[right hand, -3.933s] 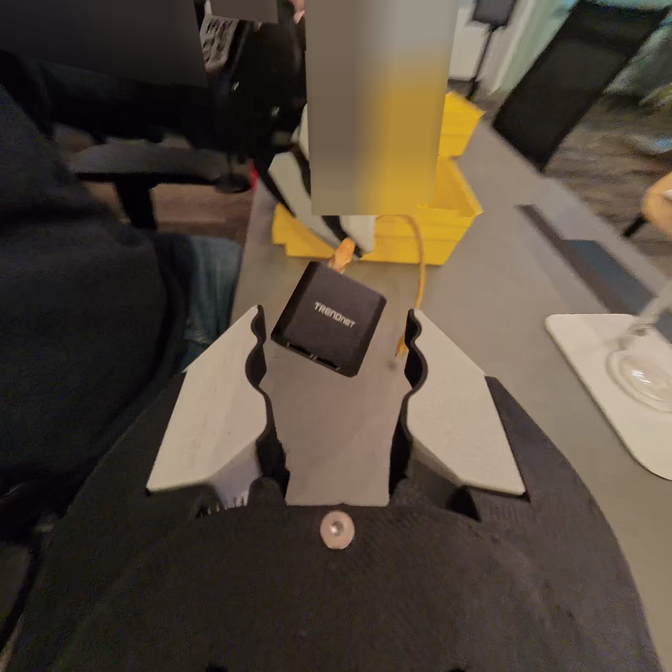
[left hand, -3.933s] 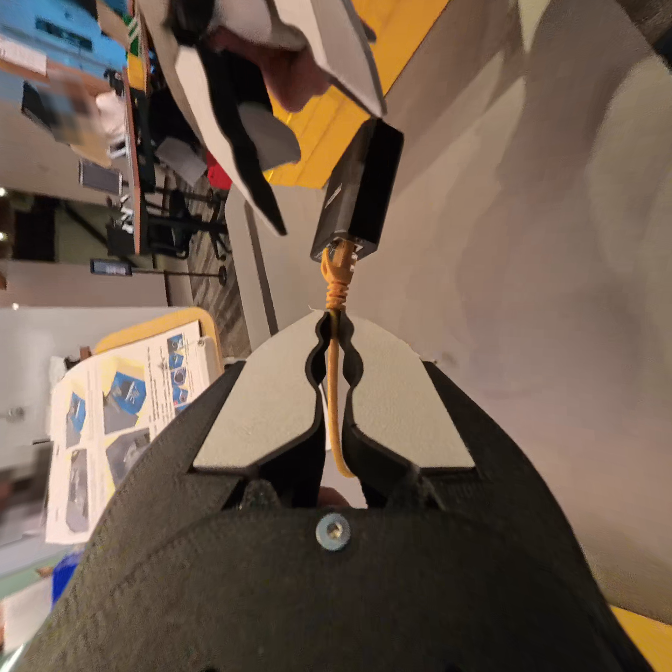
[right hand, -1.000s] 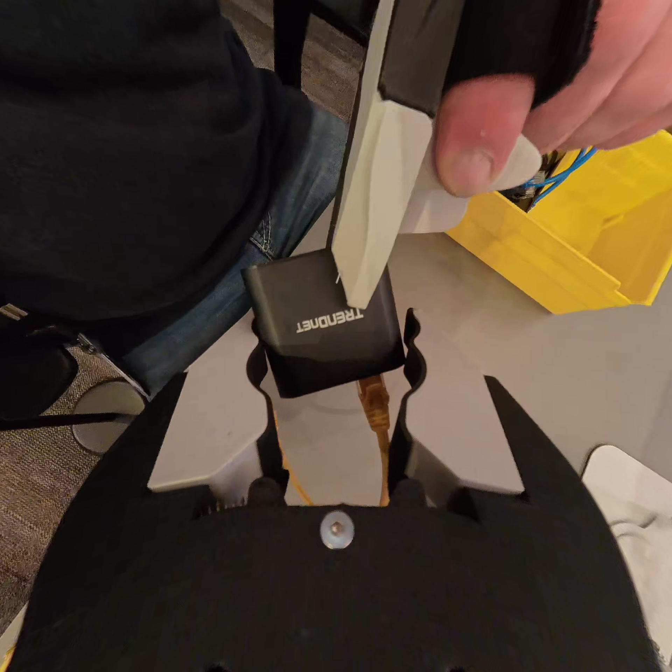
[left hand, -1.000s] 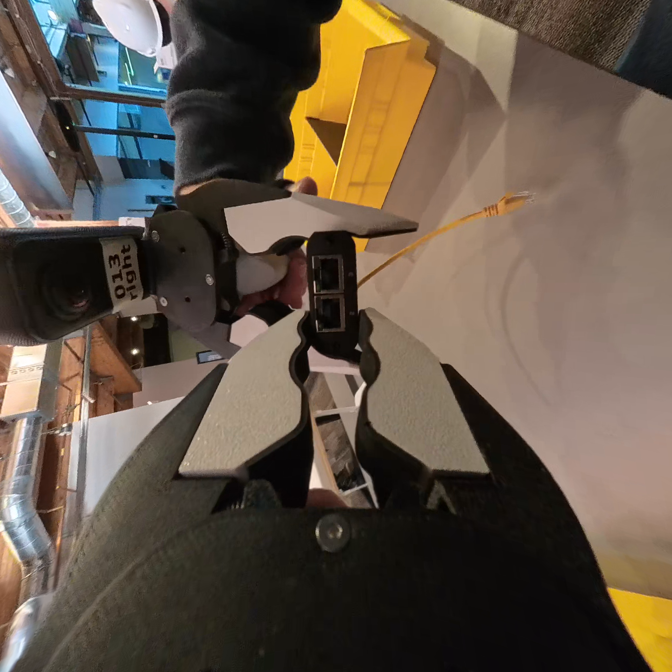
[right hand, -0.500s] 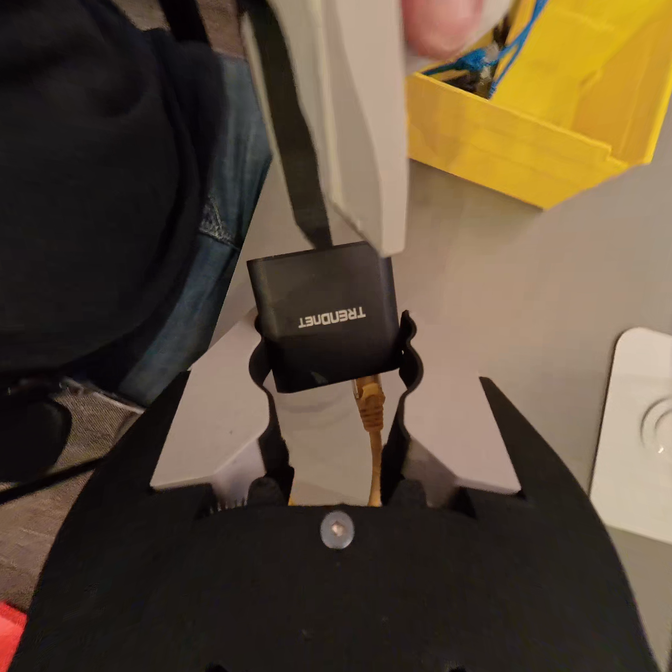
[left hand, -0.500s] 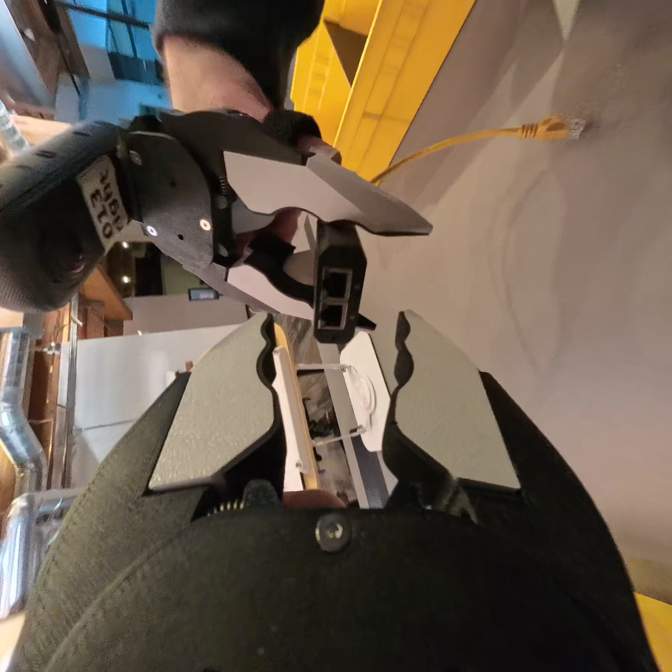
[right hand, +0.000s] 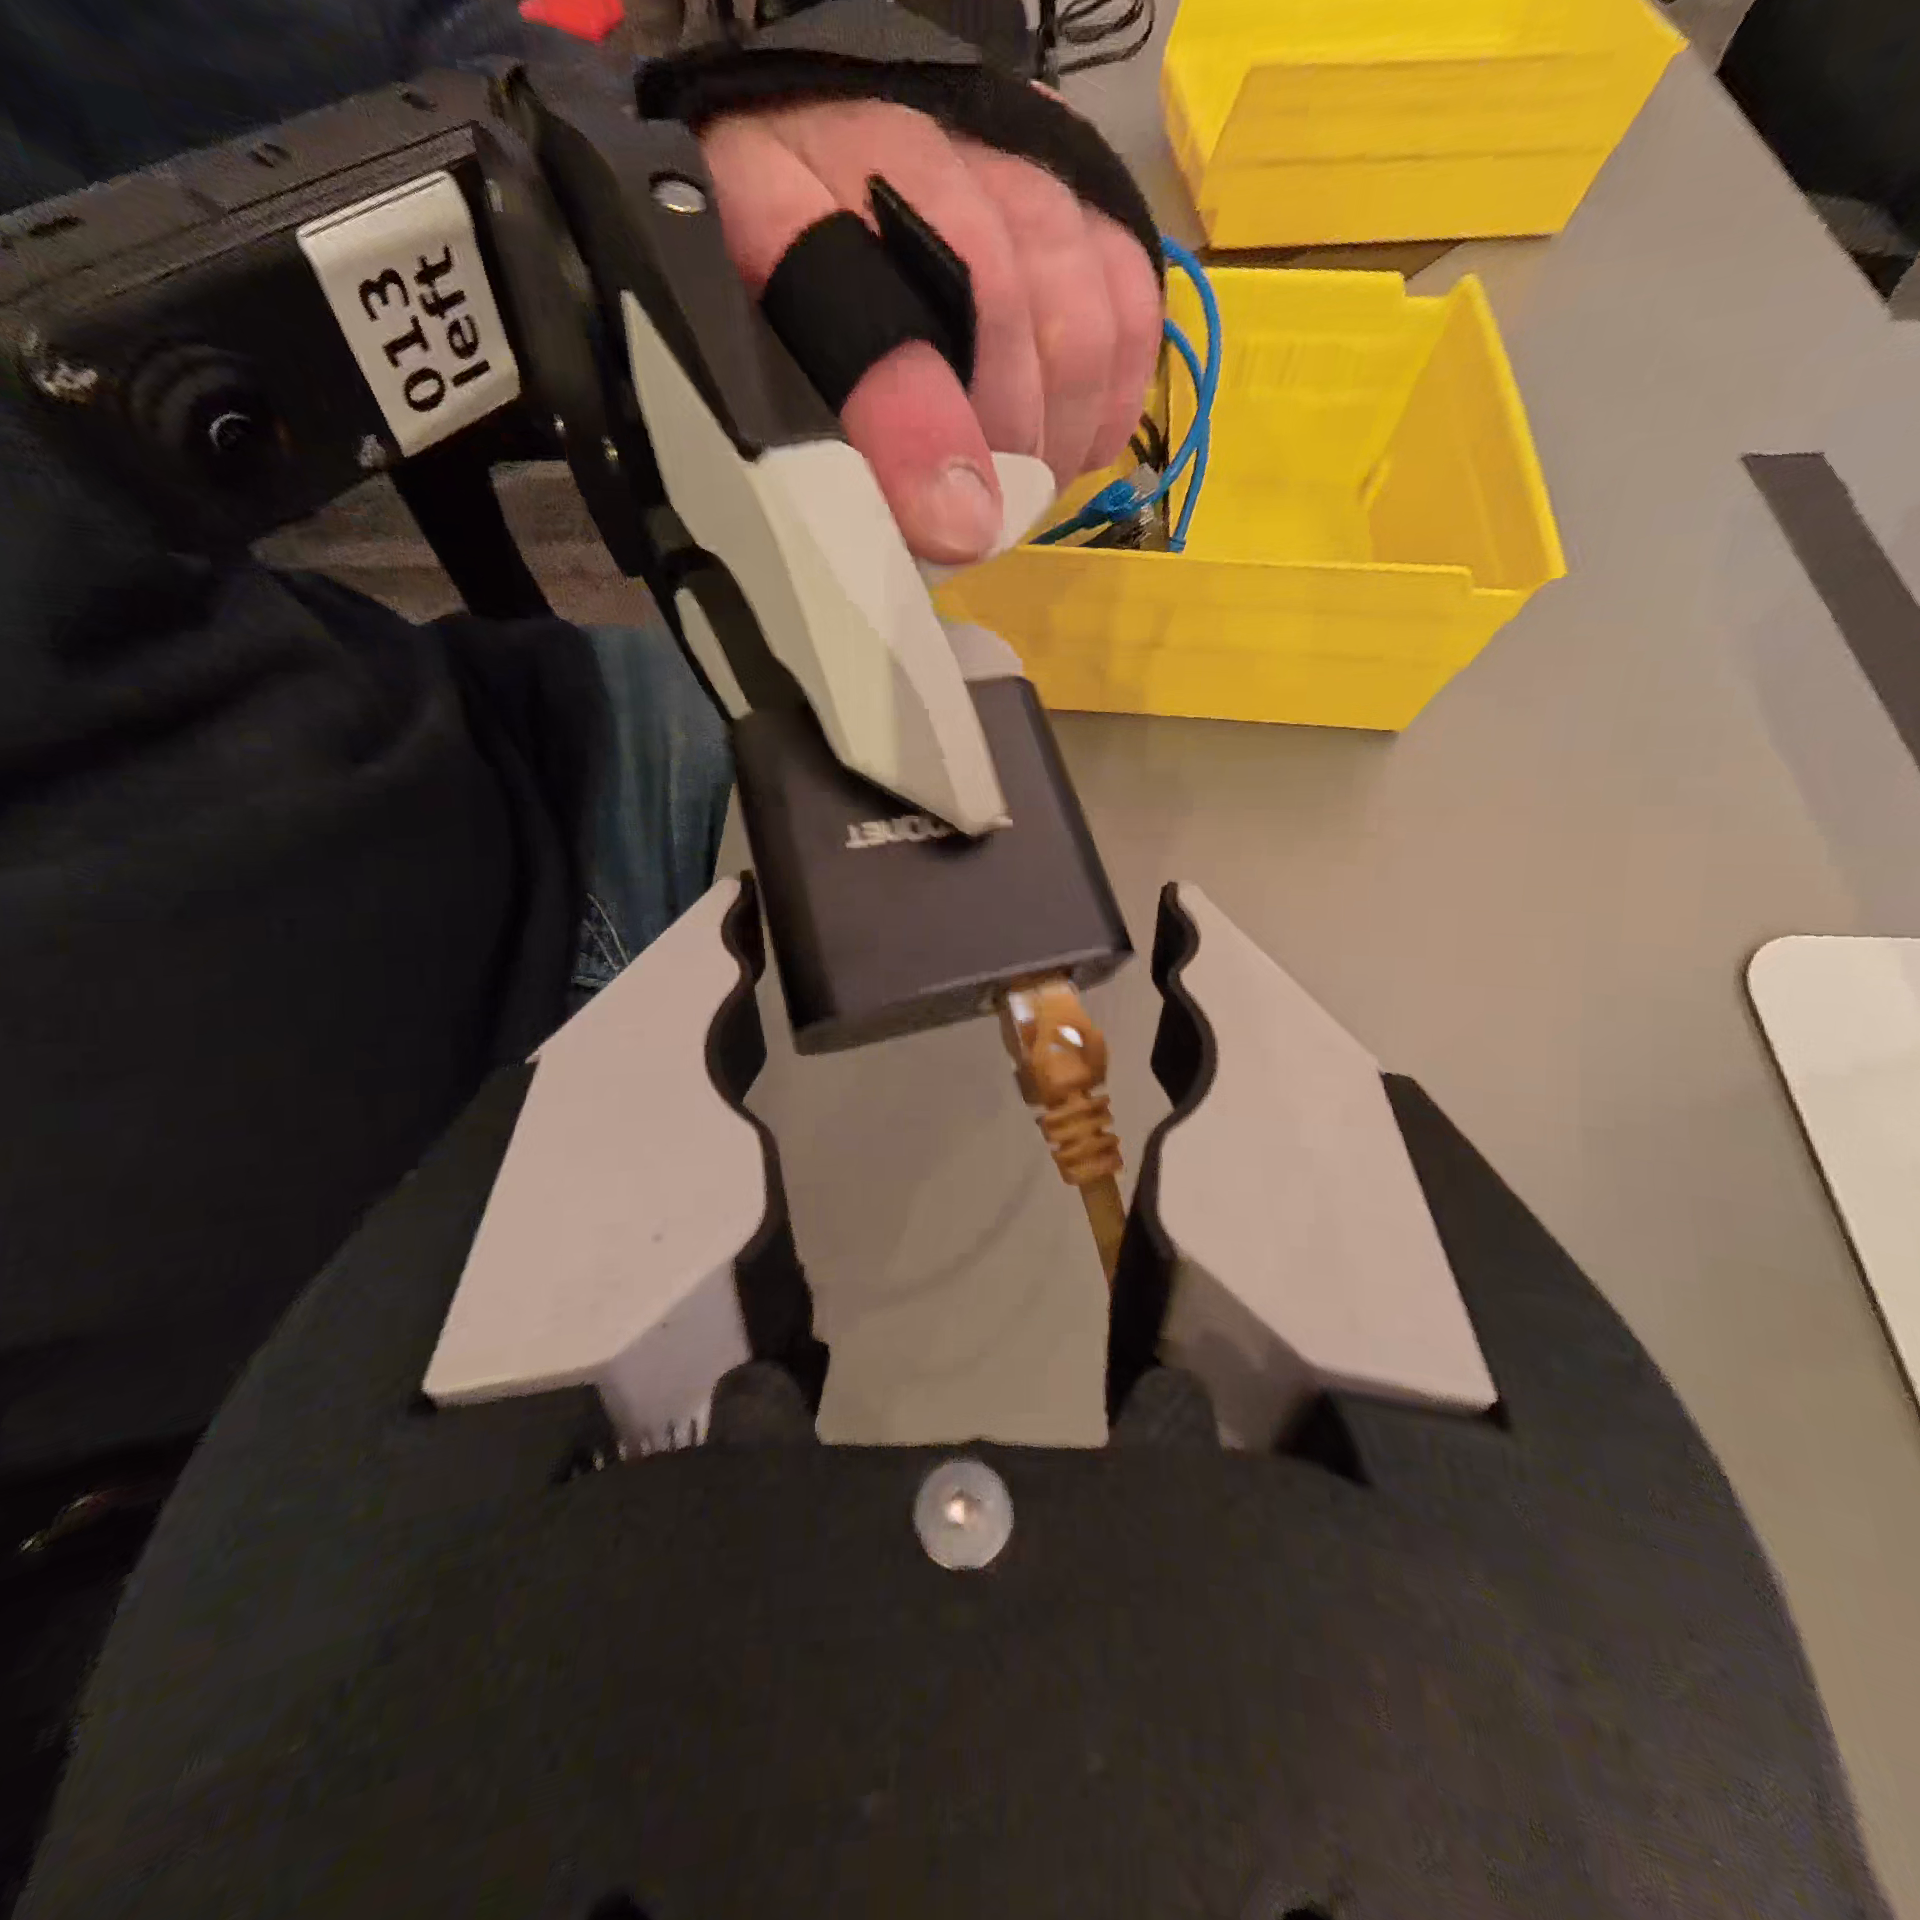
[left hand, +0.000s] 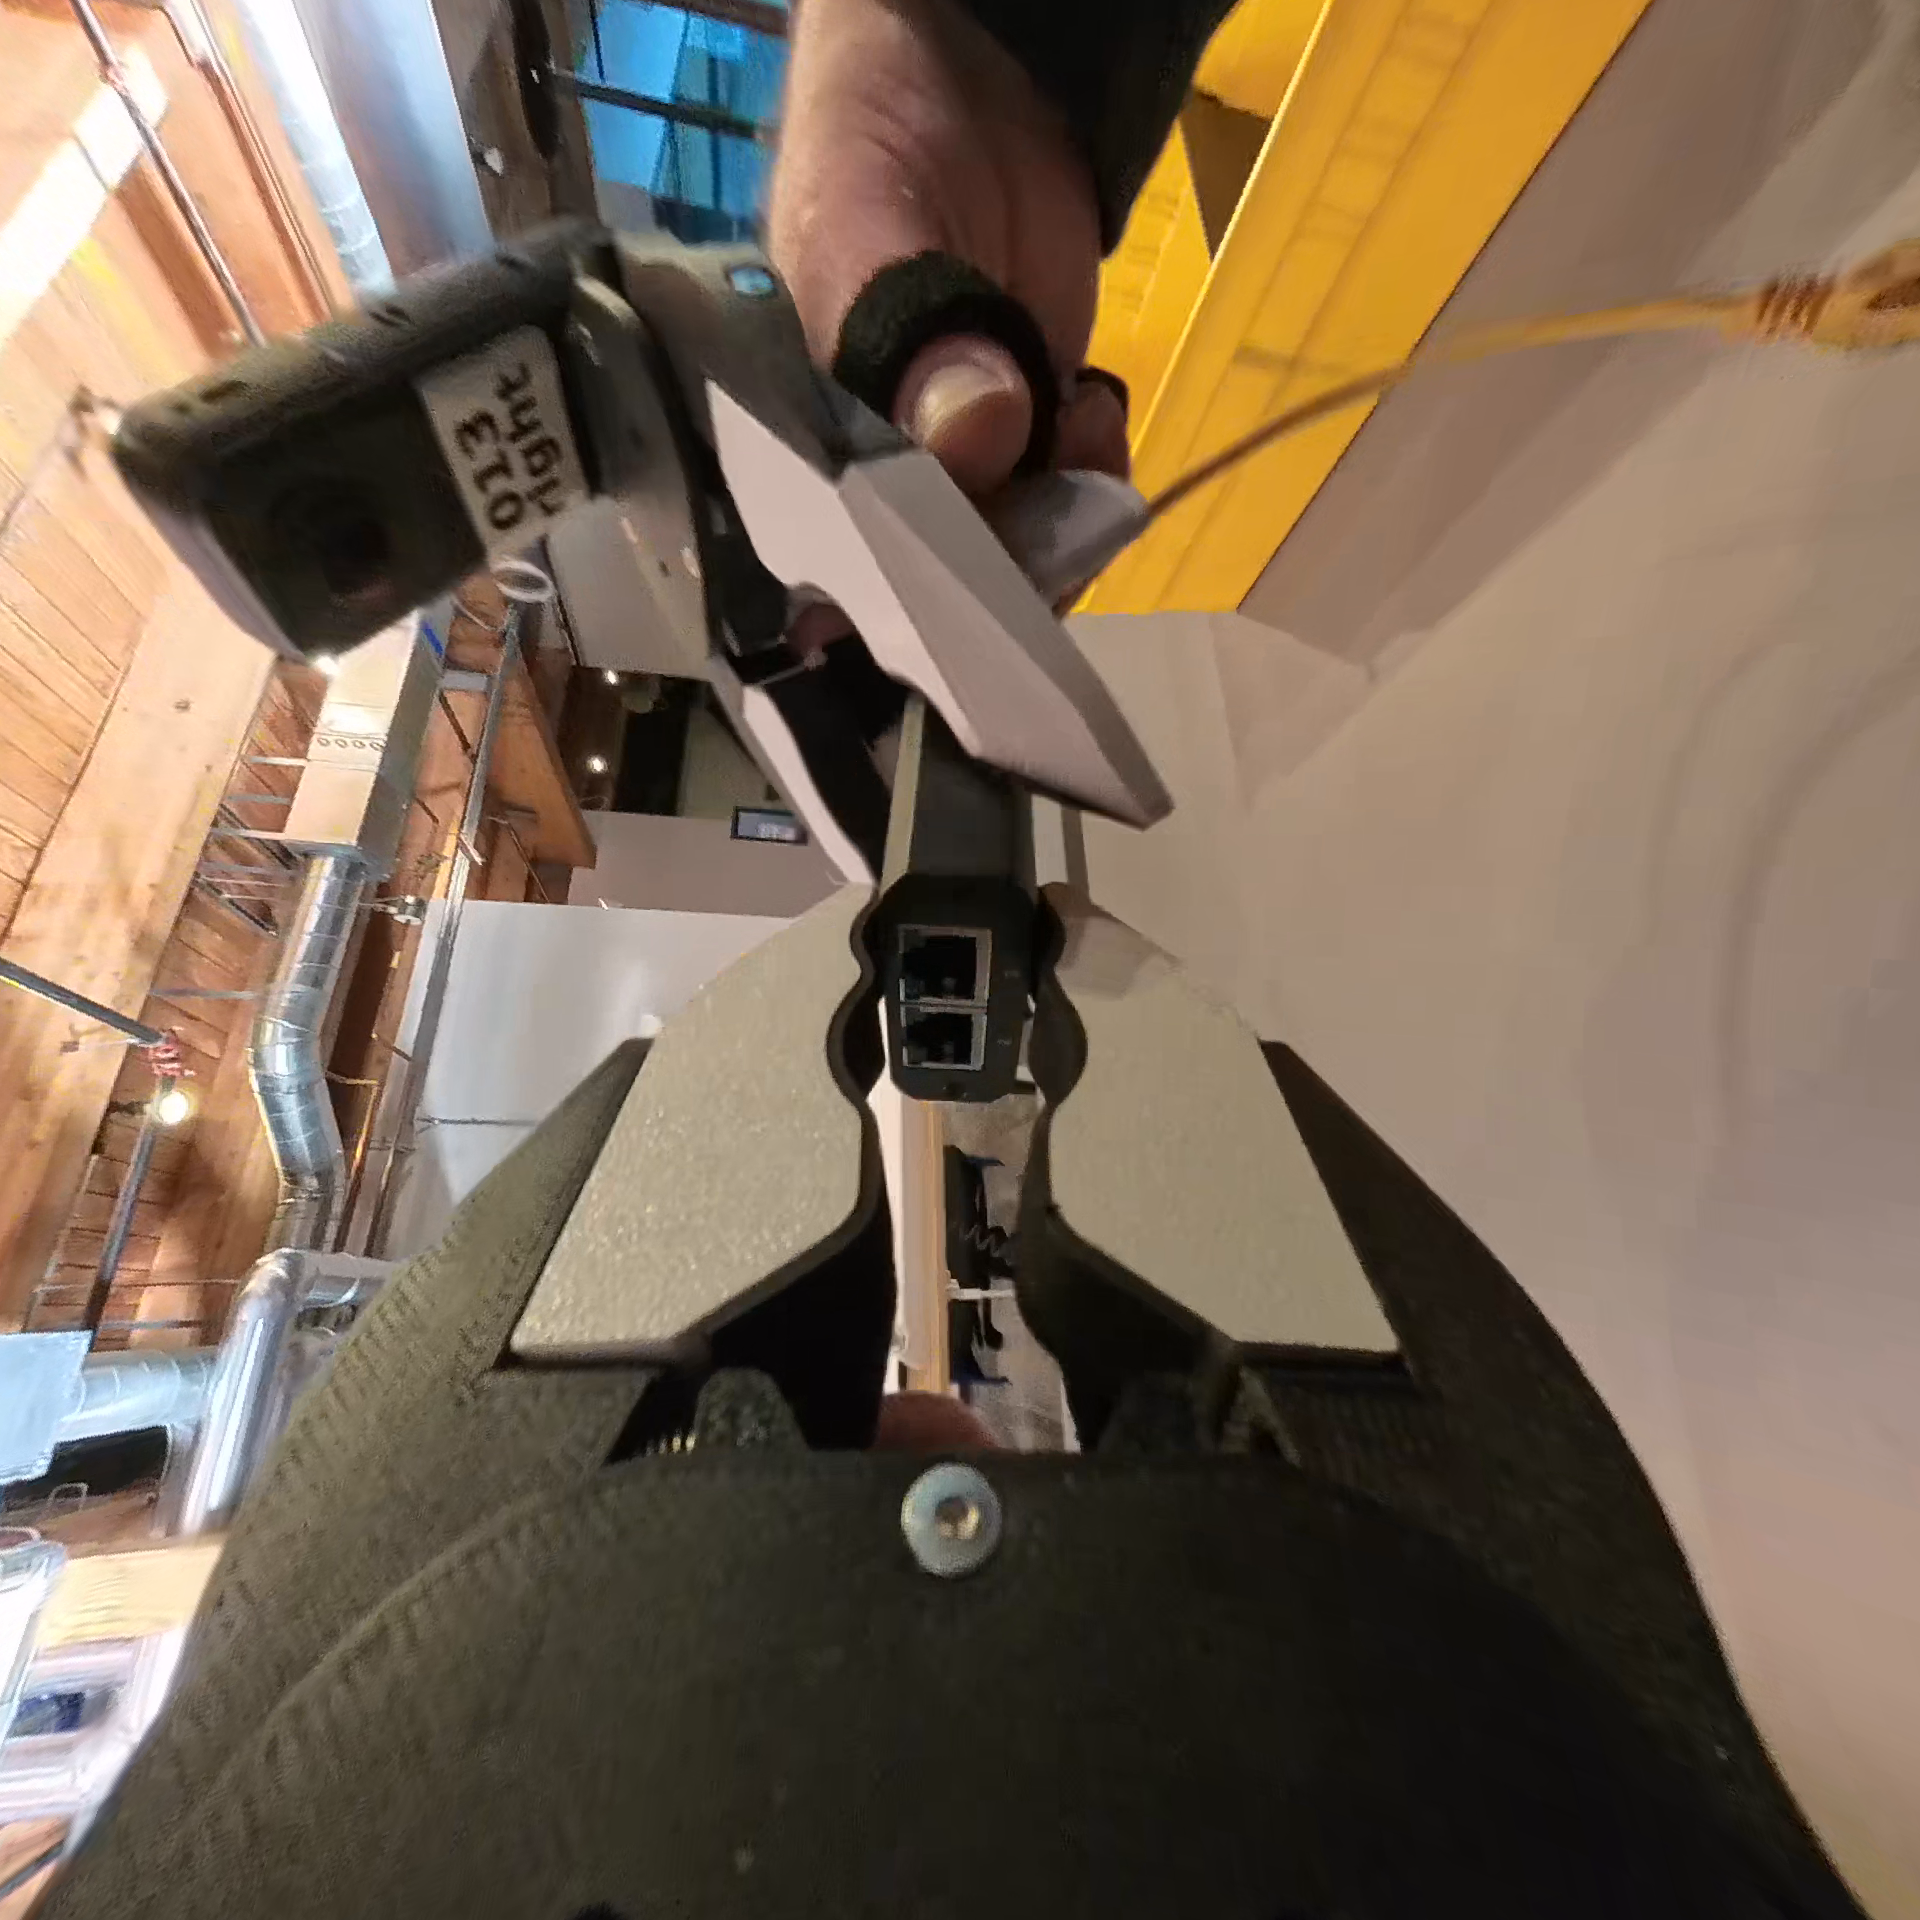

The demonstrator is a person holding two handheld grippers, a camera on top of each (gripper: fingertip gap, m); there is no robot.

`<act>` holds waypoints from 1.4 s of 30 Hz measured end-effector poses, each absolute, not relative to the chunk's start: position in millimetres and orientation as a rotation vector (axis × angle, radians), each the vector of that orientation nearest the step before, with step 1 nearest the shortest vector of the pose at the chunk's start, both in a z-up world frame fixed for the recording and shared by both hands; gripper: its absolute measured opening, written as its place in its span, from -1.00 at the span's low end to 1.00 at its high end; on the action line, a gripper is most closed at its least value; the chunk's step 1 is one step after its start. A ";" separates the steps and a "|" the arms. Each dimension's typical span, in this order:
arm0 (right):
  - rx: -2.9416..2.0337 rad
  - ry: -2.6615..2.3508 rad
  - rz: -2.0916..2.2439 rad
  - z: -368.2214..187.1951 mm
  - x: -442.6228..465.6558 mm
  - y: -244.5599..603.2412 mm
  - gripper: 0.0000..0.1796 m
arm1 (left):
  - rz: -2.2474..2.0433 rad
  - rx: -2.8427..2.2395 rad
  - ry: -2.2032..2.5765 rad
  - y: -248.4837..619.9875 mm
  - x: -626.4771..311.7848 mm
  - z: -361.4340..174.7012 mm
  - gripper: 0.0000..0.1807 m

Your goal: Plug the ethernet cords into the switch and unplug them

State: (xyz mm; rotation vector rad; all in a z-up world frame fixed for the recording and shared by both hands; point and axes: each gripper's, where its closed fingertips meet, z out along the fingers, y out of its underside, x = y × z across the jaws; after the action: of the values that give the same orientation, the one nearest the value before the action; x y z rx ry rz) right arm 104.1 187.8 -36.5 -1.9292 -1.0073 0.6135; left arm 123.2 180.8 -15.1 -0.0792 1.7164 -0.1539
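A: On the left, we are clenching our left hand-held gripper (left hand: 956, 935) across the narrow sides of the small black box-shaped switch (left hand: 945, 1081), lifting it clear of the grey worktop (right hand: 1455, 883). Two empty ports are facing this gripper's own camera.

B: Why are we holding it by that end?

A: We judge it is leaving the opposite face free, where the orange ethernet cord (right hand: 1062, 1081) is sitting in a port. Clamping the sides is also bracing the box against a pull.

B: And on the right?

A: We are keeping our right hand-held gripper (right hand: 956, 899) released, its jaws standing apart on either side of the switch's near end. The cord is running down just beside the right finger, not pinched.

B: So we are lining up to take the plug?

A: Probably; unplugging looks like the step in hand. Beyond, a second orange plug (left hand: 1829, 312) is hanging loose near the yellow plastic bin (right hand: 1299, 644), which is holding blue wires.
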 end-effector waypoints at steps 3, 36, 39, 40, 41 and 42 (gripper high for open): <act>-1.863 -0.965 0.721 -33.6 99.0 183.5 -0.28 | -0.153 -0.060 1.723 180.0 123.4 -13.7 -0.74; -1.844 -0.681 0.506 -63.1 141.9 191.8 -0.30 | -0.029 -0.646 1.806 294.6 38.7 5.6 -0.52; -1.826 -0.630 0.508 -63.1 148.4 191.7 -0.31 | 0.034 -0.857 1.755 330.0 -4.9 18.7 -0.41; -1.820 -0.622 0.514 -62.3 148.9 191.0 -0.31 | 0.045 -0.915 1.743 338.7 -18.4 20.0 -0.41; -1.817 -0.612 0.514 -62.0 149.8 190.7 -0.30 | 0.061 -0.990 1.747 347.8 -31.9 16.8 -0.41; -1.815 -0.603 0.510 -61.9 150.9 190.6 -0.30 | 0.084 -1.045 1.748 356.1 -44.4 12.7 -0.41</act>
State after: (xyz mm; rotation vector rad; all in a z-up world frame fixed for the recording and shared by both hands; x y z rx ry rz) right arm 150.9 190.6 -61.9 -1.8153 -0.6030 0.5102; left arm -44.4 356.1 12.7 -1.0454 1.7479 0.0842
